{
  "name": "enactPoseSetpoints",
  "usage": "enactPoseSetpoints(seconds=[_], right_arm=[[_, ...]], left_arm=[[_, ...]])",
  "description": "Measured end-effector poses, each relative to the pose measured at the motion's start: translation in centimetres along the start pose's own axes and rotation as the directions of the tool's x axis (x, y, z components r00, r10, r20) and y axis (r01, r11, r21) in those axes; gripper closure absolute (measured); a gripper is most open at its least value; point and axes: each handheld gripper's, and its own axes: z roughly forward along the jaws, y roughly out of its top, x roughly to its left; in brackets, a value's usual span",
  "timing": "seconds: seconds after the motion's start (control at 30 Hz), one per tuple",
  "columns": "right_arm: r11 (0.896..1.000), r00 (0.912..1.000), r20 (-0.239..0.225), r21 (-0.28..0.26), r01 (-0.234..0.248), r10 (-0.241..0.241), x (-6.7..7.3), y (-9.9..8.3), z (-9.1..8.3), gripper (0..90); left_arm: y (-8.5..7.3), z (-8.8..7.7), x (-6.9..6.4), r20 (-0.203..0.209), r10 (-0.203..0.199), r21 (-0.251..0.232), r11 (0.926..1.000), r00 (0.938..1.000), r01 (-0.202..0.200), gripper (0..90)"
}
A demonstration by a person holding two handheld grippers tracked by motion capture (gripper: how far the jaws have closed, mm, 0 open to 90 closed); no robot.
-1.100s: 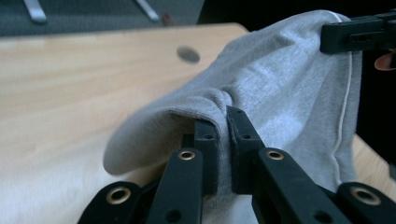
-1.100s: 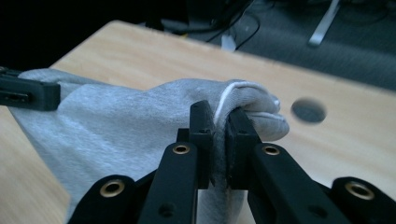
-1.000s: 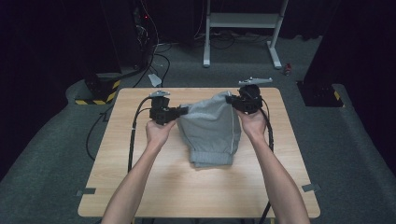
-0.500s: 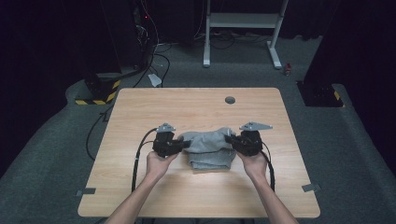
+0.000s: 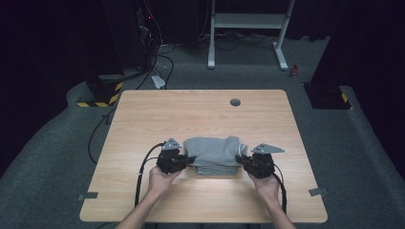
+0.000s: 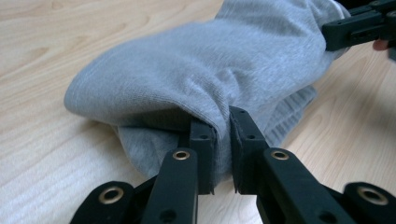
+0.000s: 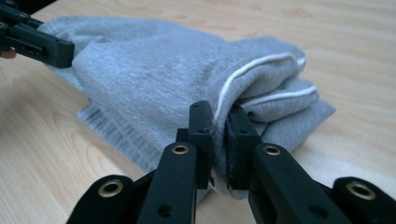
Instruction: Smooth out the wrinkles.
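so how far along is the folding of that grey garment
Done: the grey garment lies on the table doubled into a compact bundle, layers stacked. In hand: the left gripper and right gripper each pinch a fold at opposite ends. Left: probably letting go and tidying the fold; no release yet.

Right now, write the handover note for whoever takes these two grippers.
Left gripper: shut on the grey garment, at its left edge.
Right gripper: shut on the same garment, at its white-piped right edge.
Garment lies bunched on the wooden table, near the person's side, one fold laid over.
Left: probably release both edges, flatten, then fold further.
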Motion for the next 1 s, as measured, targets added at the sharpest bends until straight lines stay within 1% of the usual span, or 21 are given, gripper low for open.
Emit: enactPoseSetpoints(seconds=[0.1, 0.17, 0.27, 0.33, 0.37, 0.47, 0.53, 0.57, 0.6, 0.63, 0.67, 0.7, 0.73, 0.77, 0.87, 0.9, 0.93, 0.97, 1.0], right_arm=[[1.000, 0.9999, 0.010, 0.011, -0.003, 0.003, 0.0, -0.7, 0.0, 82.8], [1.000, 0.9996, 0.027, 0.022, 0.012, -0.013, 0.1, -1.0, 0.1, 82.7], [0.999, 0.9983, 0.046, 0.041, 0.035, -0.037, 0.2, -1.6, 0.3, 82.5], [0.997, 0.9970, 0.058, 0.057, 0.048, -0.051, 0.2, -2.0, 0.5, 82.4], [0.996, 0.9962, 0.064, 0.067, 0.055, -0.059, 0.2, -2.3, 0.6, 82.4], [0.992, 0.9923, 0.088, 0.103, 0.077, -0.086, 0.3, -2.9, 0.9, 83.4], [0.990, 0.9901, 0.099, 0.109, 0.089, -0.100, 0.2, -3.2, 1.0, 83.7], [0.990, 0.9898, 0.103, 0.108, 0.087, -0.098, 0.1, -3.2, 1.0, 83.8], [0.990, 0.9883, 0.112, 0.111, 0.091, -0.103, 0.0, -3.2, 1.1, 84.0], [0.989, 0.9875, 0.120, 0.115, 0.089, -0.103, 0.0, -3.1, 1.2, 84.2], [0.988, 0.9849, 0.133, 0.121, 0.095, -0.111, -0.1, -3.0, 1.3, 84.2], [0.985, 0.9790, 0.151, 0.127, 0.118, -0.137, -0.2, -2.9, 1.5, 84.2], [0.983, 0.9744, 0.169, 0.135, 0.126, -0.148, -0.2, -2.8, 1.7, 84.2], [0.982, 0.9710, 0.184, 0.141, 0.128, -0.153, -0.4, -2.5, 2.0, 84.2], [0.983, 0.9715, 0.190, 0.141, 0.115, -0.141, -0.8, -2.2, 2.2, 83.4], [0.985, 0.9729, 0.188, 0.136, 0.110, -0.134, -0.8, -2.2, 2.1, 81.3], [0.987, 0.9755, 0.183, 0.129, 0.099, -0.122, -0.8, -2.2, 2.0, 76.9], [0.990, 0.9790, 0.179, 0.117, 0.076, -0.097, -0.8, -2.2, 1.7, 72.3], [0.993, 0.9821, 0.169, 0.095, 0.067, -0.082, -0.7, -2.1, 1.4, 69.0]], left_arm=[[-0.6, 0.2, -0.3, -0.009, 0.010, 0.013, 0.9999, 0.9999, -0.009, 80.8], [-0.9, 0.3, -0.3, -0.015, 0.014, 0.023, 0.9997, 0.9998, -0.013, 81.0], [-1.5, 0.6, -0.5, -0.027, 0.035, 0.055, 0.9979, 0.9990, -0.034, 81.1], [-1.9, 0.8, -0.5, -0.029, 0.036, 0.066, 0.9972, 0.9989, -0.034, 81.0], [-2.1, 0.9, -0.6, -0.032, 0.035, 0.071, 0.9970, 0.9989, -0.033, 81.0], [-2.6, 1.3, -0.7, -0.049, 0.053, 0.097, 0.9942, 0.9974, -0.048, 81.1], [-2.8, 1.6, -1.0, -0.056, 0.074, 0.111, 0.9915, 0.9957, -0.068, 81.2], [-2.9, 1.8, -1.1, -0.056, 0.075, 0.112, 0.9913, 0.9956, -0.068, 81.2], [-2.9, 1.9, -1.2, -0.057, 0.071, 0.112, 0.9916, 0.9959, -0.064, 81.3], [-2.9, 2.1, -1.2, -0.061, 0.074, 0.113, 0.9914, 0.9954, -0.067, 81.3], [-2.8, 2.3, -1.3, -0.068, 0.083, 0.115, 0.9905, 0.9942, -0.075, 81.3], [-2.8, 2.6, -1.4, -0.080, 0.097, 0.119, 0.9891, 0.9921, -0.087, 81.2], [-2.7, 2.9, -1.5, -0.092, 0.099, 0.121, 0.9887, 0.9909, -0.088, 81.0], [-2.6, 3.1, -1.4, -0.095, 0.097, 0.120, 0.9891, 0.9908, -0.085, 80.5], [-2.3, 3.3, -1.3, -0.099, 0.072, 0.111, 0.9920, 0.9925, -0.060, 77.9], [-2.2, 3.2, -1.2, -0.083, 0.052, 0.102, 0.9939, 0.9952, -0.044, 75.8], [-2.2, 3.0, -1.2, -0.068, 0.039, 0.090, 0.9954, 0.9970, -0.033, 73.6], [-2.1, 2.8, -1.1, -0.061, 0.030, 0.076, 0.9968, 0.9976, -0.026, 70.7], [-2.0, 2.5, -1.0, -0.052, 0.020, 0.059, 0.9981, 0.9984, -0.017, 67.0]])
